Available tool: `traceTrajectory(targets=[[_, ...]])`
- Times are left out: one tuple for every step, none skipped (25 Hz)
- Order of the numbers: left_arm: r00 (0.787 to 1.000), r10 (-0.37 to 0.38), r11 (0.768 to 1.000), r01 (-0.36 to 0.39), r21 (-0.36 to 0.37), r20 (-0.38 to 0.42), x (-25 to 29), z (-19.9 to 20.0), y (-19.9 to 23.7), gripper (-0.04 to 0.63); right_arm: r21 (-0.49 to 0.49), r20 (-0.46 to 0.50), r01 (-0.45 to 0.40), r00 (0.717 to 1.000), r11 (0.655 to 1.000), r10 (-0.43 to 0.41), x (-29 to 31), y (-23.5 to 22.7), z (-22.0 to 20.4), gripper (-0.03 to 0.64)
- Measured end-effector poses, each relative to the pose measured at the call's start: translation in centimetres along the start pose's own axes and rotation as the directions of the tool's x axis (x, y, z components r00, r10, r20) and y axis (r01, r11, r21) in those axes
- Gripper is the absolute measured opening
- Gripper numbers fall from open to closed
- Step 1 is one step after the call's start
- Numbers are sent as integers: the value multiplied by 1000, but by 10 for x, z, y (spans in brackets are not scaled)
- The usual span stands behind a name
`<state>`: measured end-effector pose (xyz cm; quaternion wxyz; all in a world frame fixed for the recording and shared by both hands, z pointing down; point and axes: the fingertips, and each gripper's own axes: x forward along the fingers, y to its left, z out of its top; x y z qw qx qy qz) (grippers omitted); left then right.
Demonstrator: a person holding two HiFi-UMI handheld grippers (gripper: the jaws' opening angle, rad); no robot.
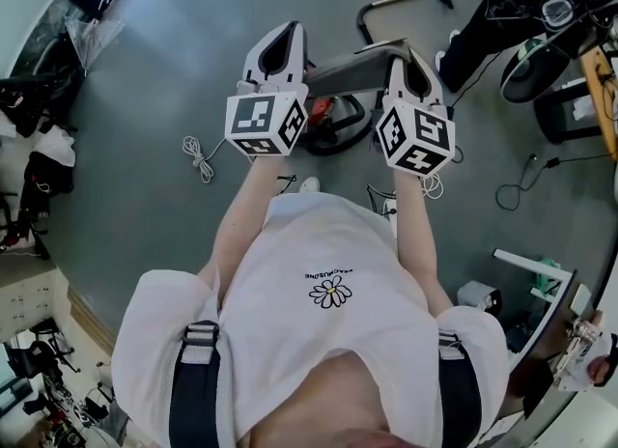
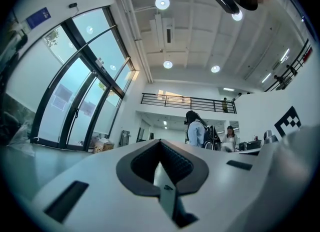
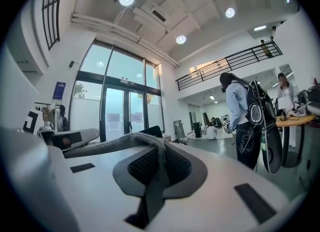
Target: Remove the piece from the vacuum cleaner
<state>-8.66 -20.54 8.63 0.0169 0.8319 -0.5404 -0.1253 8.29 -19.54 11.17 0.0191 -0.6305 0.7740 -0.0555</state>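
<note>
The piece (image 3: 107, 145) is a long, matte grey bar. It is pinched at one end between the fingers of the right gripper (image 3: 160, 152), which are pressed onto it. In the right gripper view the bar leaves the fingers sideways and runs off towards the left gripper (image 1: 286, 35), so its long axis lies across the line the fingers point along, not with it.

In the head view the same bar hangs over the vacuum cleaner (image 1: 334, 120), a red-and-black body with a dark loop standing on the floor (image 1: 154, 70). The bar crosses just beyond it from the person's side. Its right end sits higher in the right fingers, and its left end stops just beside the left gripper's body, short of that gripper's tips.

The left fingers are pressed together. Only a thin pale sliver shows in their seam, and the bar is not between them. The right hand therefore carries the piece, and the left is near it but free.

No view shows whether the bar's far end is still joined to the vacuum cleaner. Judging by how it hangs, any pull should take it away from the body, with the left gripper free to steady the loose end.
</note>
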Motion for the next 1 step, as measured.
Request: traceTrajectory(targets=[[1000, 4, 1000, -4, -3, 0, -1, 0, 3, 5, 1, -1, 6, 1000, 1000, -6, 0, -1, -1, 28]])
